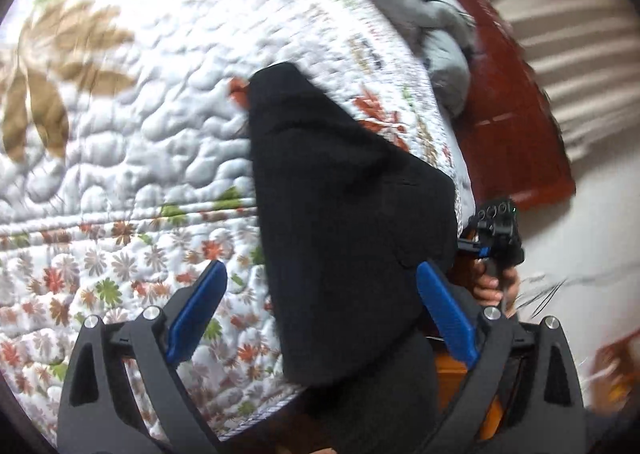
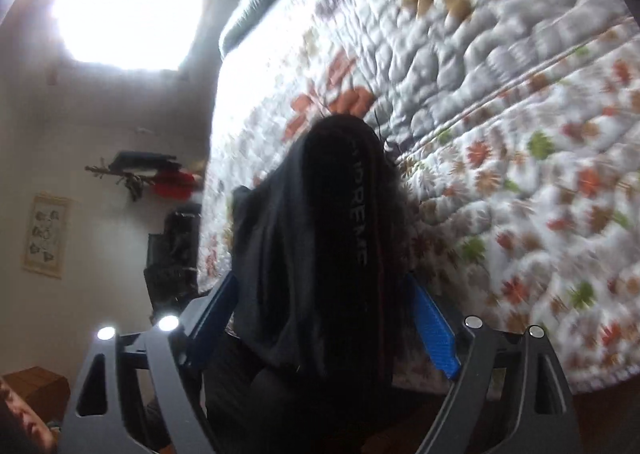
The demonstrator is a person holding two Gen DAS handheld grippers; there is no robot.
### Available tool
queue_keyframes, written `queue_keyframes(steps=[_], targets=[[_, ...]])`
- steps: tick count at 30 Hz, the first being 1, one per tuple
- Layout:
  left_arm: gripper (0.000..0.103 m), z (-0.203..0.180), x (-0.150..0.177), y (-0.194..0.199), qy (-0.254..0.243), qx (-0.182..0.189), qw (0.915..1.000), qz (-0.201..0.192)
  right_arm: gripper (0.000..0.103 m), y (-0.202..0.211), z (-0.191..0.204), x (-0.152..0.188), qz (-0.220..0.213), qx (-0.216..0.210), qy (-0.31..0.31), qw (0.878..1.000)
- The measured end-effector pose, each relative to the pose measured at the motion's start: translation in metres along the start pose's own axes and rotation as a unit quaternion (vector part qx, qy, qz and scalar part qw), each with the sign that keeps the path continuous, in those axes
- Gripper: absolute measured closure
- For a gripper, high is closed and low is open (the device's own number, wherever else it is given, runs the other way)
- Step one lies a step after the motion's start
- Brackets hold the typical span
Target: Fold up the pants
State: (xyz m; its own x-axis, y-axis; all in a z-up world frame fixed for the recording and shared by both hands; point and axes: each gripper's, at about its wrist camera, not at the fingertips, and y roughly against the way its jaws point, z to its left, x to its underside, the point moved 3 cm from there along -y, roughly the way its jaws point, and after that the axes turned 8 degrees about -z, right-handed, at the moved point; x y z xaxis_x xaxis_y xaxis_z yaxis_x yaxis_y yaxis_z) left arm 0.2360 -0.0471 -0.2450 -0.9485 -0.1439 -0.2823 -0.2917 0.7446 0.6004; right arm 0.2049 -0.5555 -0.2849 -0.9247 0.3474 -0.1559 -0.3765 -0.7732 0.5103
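Observation:
The black pants (image 1: 340,214) lie in a folded bundle at the near edge of the bed, partly hanging over it. In the right wrist view the pants (image 2: 320,246) show grey lettering along one side. My left gripper (image 1: 322,278) is open, its blue fingers (image 1: 196,310) spread either side of the bundle above it. My right gripper (image 2: 324,294) is open too, with the bundle between its blue fingers (image 2: 434,334). The right gripper also shows in the left wrist view (image 1: 496,234), held by a hand beside the bed edge.
A white quilt with flower prints (image 1: 140,134) covers the bed. A grey blanket (image 1: 440,46) is bunched at the far end against a red-brown wooden bed frame (image 1: 512,102). A bright window (image 2: 120,2), wall items and dark furniture (image 2: 172,254) are left of the bed.

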Motion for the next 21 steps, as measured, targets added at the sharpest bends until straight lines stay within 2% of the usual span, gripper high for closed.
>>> queue_keyframes(steps=[5,9,14,17,20,21], targets=[[0.008,0.015,-0.009,-0.023,0.044,0.010,0.9986,0.028,0.018,-0.027,0.008,-0.007,0.029,0.012,0.009,0.999],[0.008,0.013,-0.014,-0.035,0.049,0.023,0.9979,0.035,0.018,-0.039,0.010,-0.010,0.043,0.015,0.013,0.999],[0.008,0.006,-0.017,-0.047,0.041,0.020,0.9984,0.034,0.018,-0.060,0.027,-0.007,0.051,0.027,0.043,0.997],[0.010,0.002,-0.016,-0.053,0.028,0.009,0.9991,0.032,0.026,-0.066,0.031,0.001,0.052,0.052,0.063,0.995],[0.035,-0.005,-0.015,-0.060,-0.001,-0.012,0.9991,0.040,0.041,-0.065,0.035,0.007,0.048,0.067,0.071,0.994],[0.044,-0.005,-0.014,-0.061,-0.010,-0.030,0.9988,0.036,0.048,-0.063,0.034,0.009,0.046,0.067,0.072,0.994]])
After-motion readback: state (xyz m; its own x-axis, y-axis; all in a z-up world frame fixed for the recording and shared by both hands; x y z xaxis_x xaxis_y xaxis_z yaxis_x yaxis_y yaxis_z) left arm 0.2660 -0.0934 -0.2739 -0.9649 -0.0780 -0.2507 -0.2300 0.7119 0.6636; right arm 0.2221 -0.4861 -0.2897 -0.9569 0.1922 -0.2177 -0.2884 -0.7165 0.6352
